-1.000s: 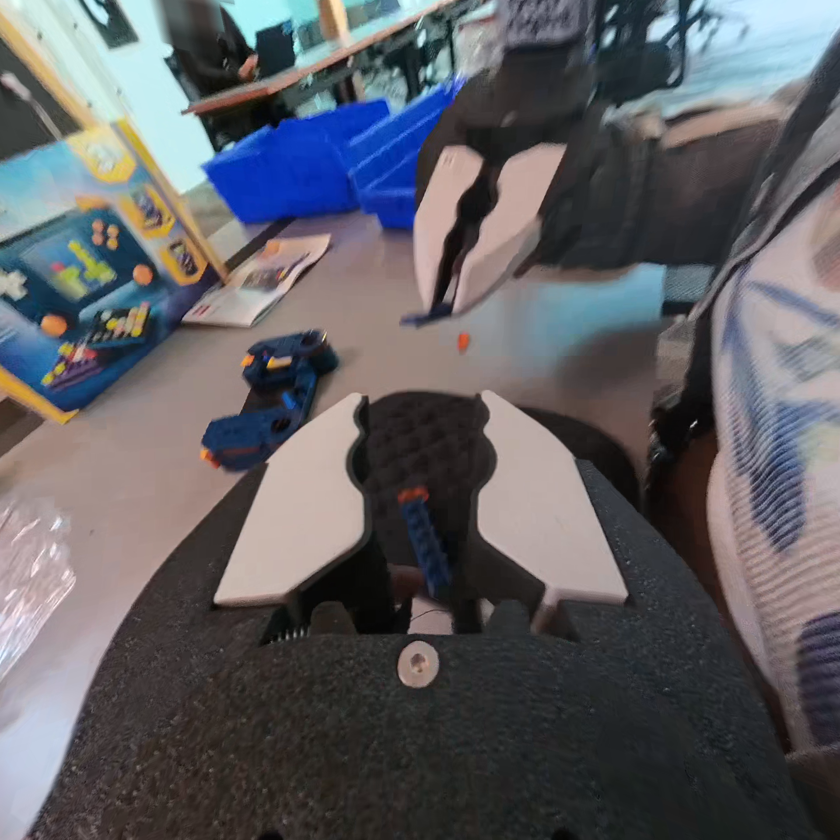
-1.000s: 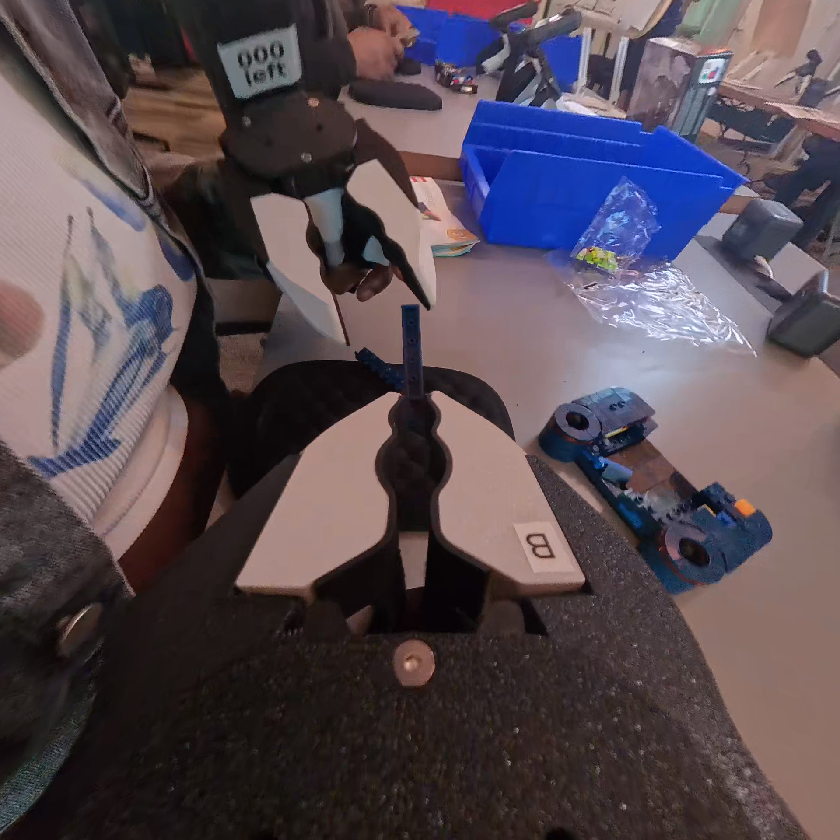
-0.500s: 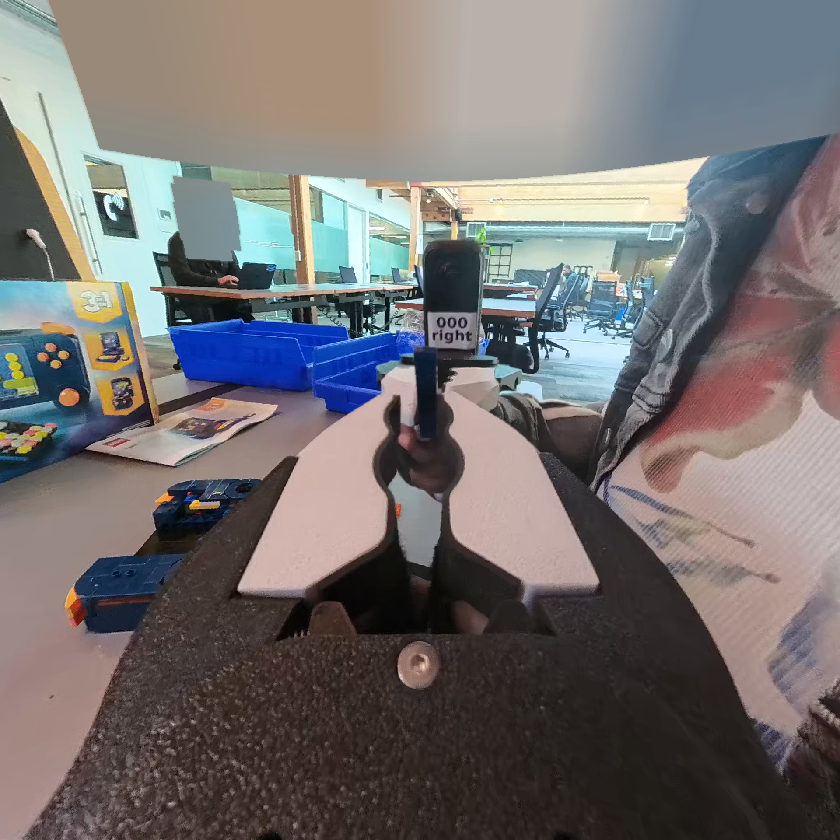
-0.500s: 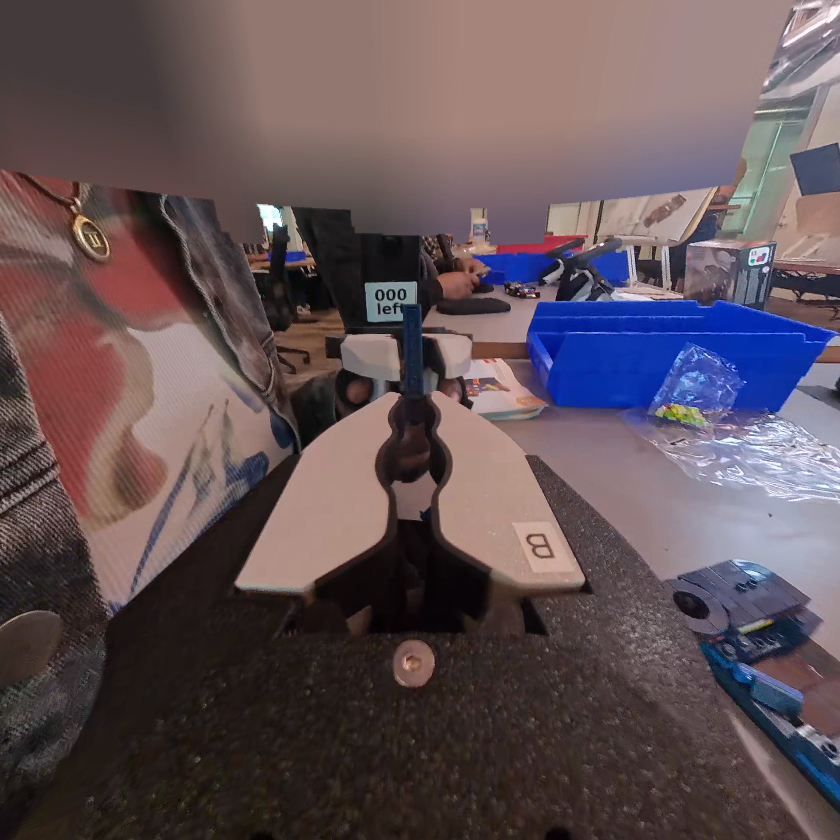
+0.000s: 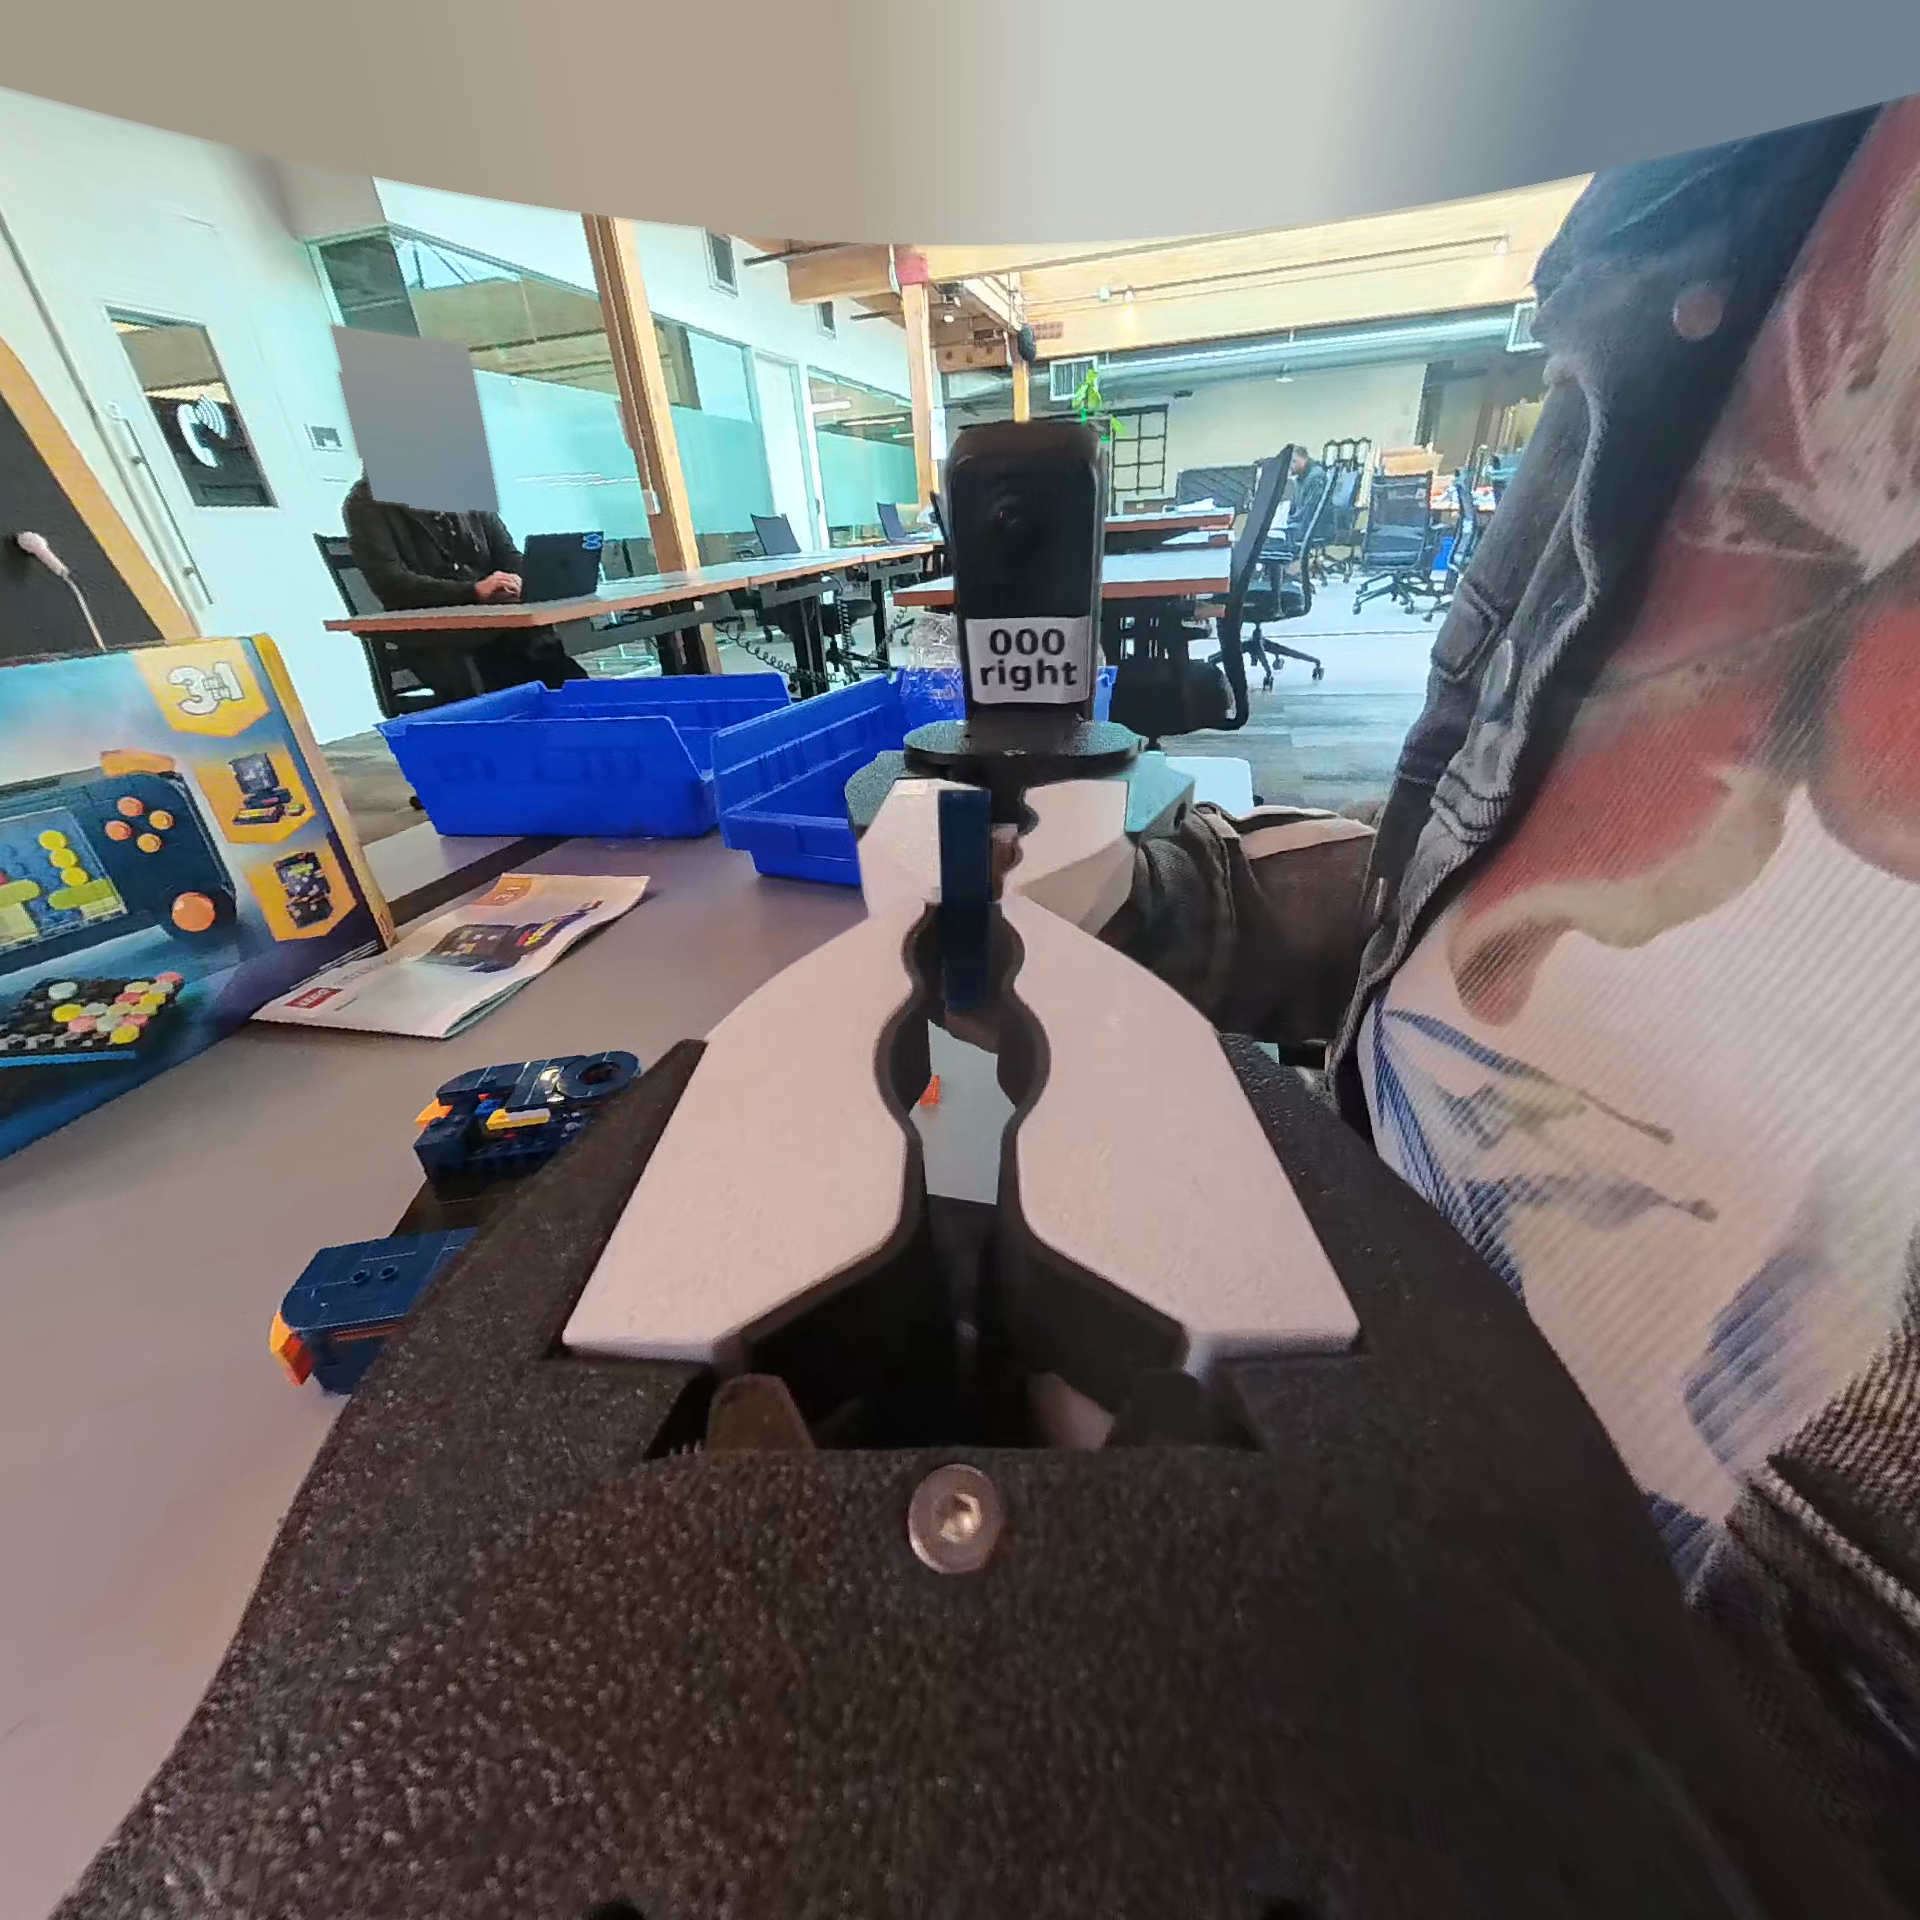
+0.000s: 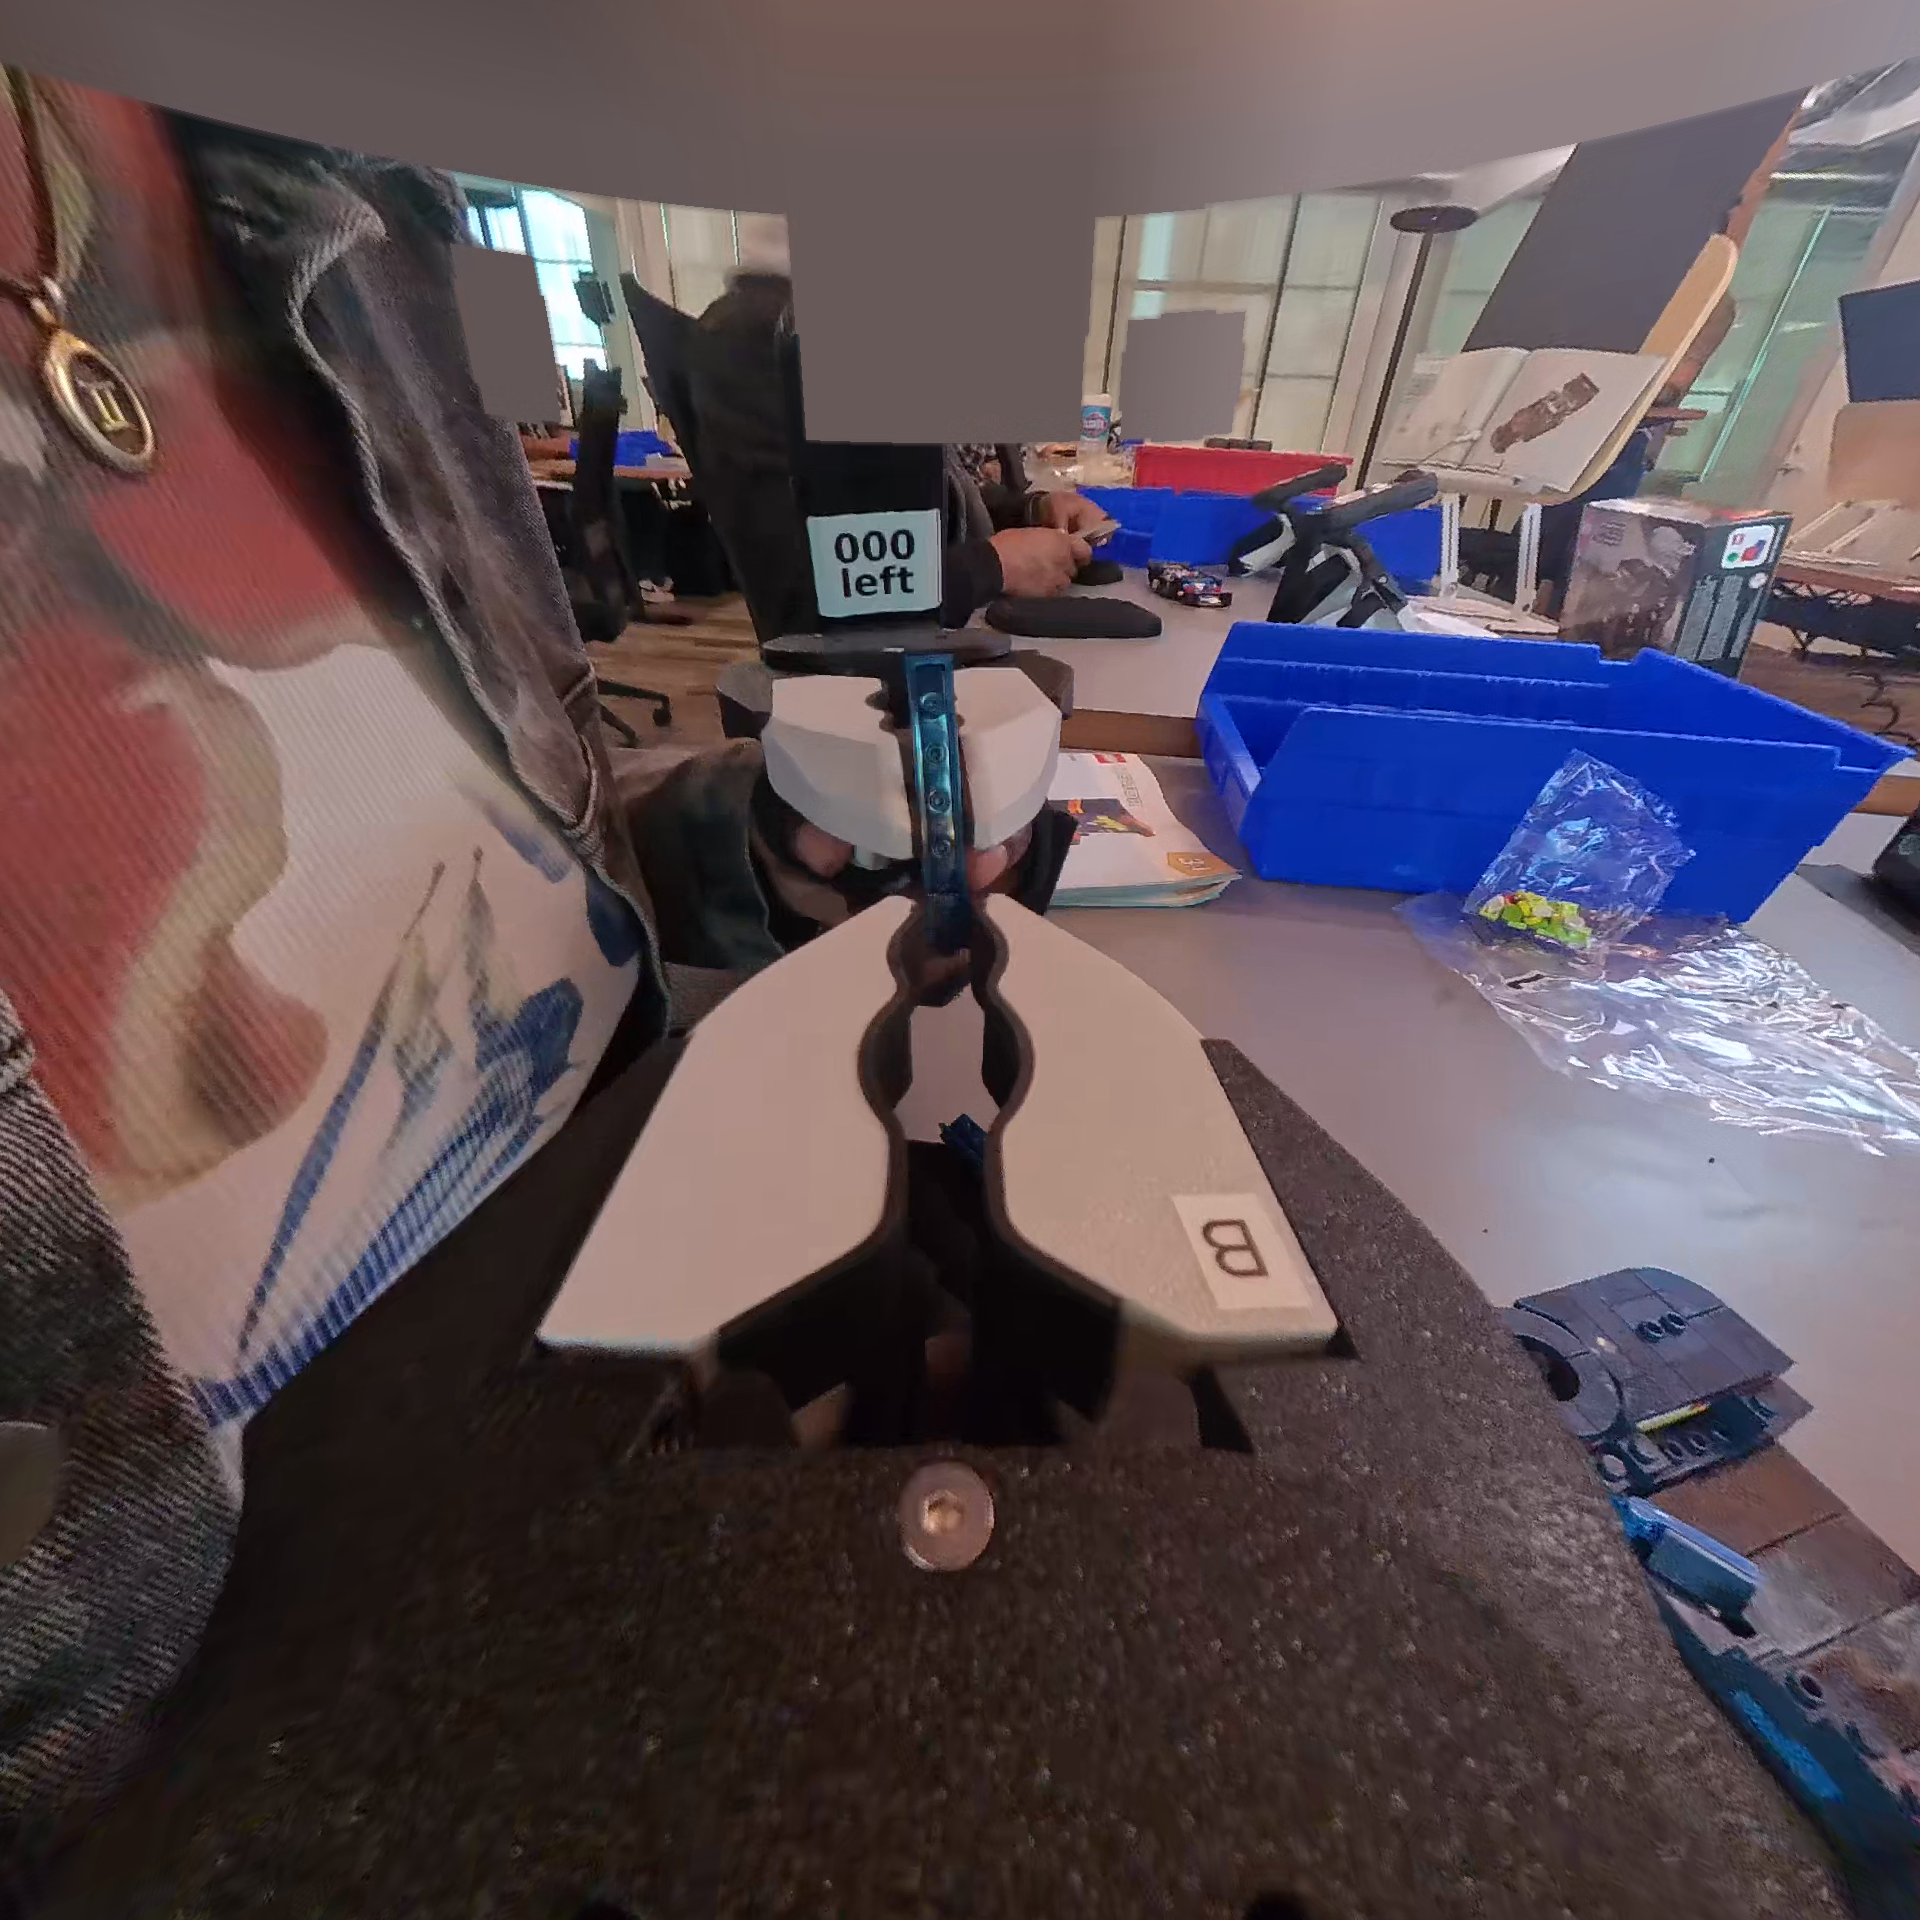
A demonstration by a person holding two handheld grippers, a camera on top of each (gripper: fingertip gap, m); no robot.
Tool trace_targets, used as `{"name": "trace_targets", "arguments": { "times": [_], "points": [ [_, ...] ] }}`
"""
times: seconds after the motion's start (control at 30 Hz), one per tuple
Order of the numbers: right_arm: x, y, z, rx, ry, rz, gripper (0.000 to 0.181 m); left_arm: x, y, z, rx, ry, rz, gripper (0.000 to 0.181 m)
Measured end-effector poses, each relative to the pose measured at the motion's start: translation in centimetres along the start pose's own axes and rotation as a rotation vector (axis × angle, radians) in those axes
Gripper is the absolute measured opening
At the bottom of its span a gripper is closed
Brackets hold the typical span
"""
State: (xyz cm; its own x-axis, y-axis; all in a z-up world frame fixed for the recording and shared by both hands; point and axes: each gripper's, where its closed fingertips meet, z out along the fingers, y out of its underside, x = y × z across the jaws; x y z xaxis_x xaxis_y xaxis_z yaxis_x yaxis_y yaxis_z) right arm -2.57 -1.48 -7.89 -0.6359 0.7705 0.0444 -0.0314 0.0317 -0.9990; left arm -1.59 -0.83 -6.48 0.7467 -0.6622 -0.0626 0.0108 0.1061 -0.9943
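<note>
A thin dark blue brick strip (image 5: 964, 862) stands upright between my two grippers, which face each other tip to tip above the grey table (image 5: 156, 1455). My left gripper (image 5: 964, 914) is shut with the strip's lower part between its tips. My right gripper (image 6: 943, 909) is shut on the same strip (image 6: 935, 769), which rises in front of the left gripper's white fingers (image 6: 831, 769). In the left wrist view, the right gripper's fingers (image 5: 1081, 852) show just behind the strip.
A partly built dark blue brick model (image 5: 520, 1112) (image 6: 1652, 1382) lies on the table, with a loose blue block (image 5: 364, 1309) near it. A toy box (image 5: 156, 862), a booklet (image 5: 457, 956), blue bins (image 6: 1507, 790) and a plastic bag (image 6: 1662, 1008) sit farther back. A person's torso (image 5: 1662, 935) is close by. The grippers are tip to tip, or close to it.
A second ago my left gripper was open and pointed down at the mat. Both grippers have since swung up level, face to face, and the left has closed on the strip.
</note>
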Motion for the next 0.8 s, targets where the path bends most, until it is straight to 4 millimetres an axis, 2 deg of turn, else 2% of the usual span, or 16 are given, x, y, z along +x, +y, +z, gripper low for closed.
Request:
{"name": "trace_targets", "arguments": {
  "times": [0.1, 0.23, 0.4, 0.67, 0.8],
  "points": [
    [0.0, -0.5, -0.3, 0.040, 0.001, 0.003, 0.008, 0.0, -0.3, 0.0, 0.018, -0.003, -0.011, 0.007],
    [0.1, -2.2, -0.5, 0.251, -0.010, 0.108, 0.007, -0.2, -1.8, 0.0, 0.128, -0.007, -0.068, 0.006],
    [0.7, -2.8, -0.7, 0.375, 0.026, 0.184, 0.007, -0.7, -2.0, 0.1, 0.146, -0.026, -0.134, 0.006],
    [2.0, -3.1, -1.7, 0.547, 0.117, 0.312, 0.006, -1.7, -1.3, 0.9, 0.020, -0.074, -0.266, 0.007],
    [3.4, -2.7, -2.1, 0.650, 0.147, 0.464, 0.006, -2.7, -0.5, 1.2, 0.017, -0.137, -0.402, 0.006]
  ]
}}
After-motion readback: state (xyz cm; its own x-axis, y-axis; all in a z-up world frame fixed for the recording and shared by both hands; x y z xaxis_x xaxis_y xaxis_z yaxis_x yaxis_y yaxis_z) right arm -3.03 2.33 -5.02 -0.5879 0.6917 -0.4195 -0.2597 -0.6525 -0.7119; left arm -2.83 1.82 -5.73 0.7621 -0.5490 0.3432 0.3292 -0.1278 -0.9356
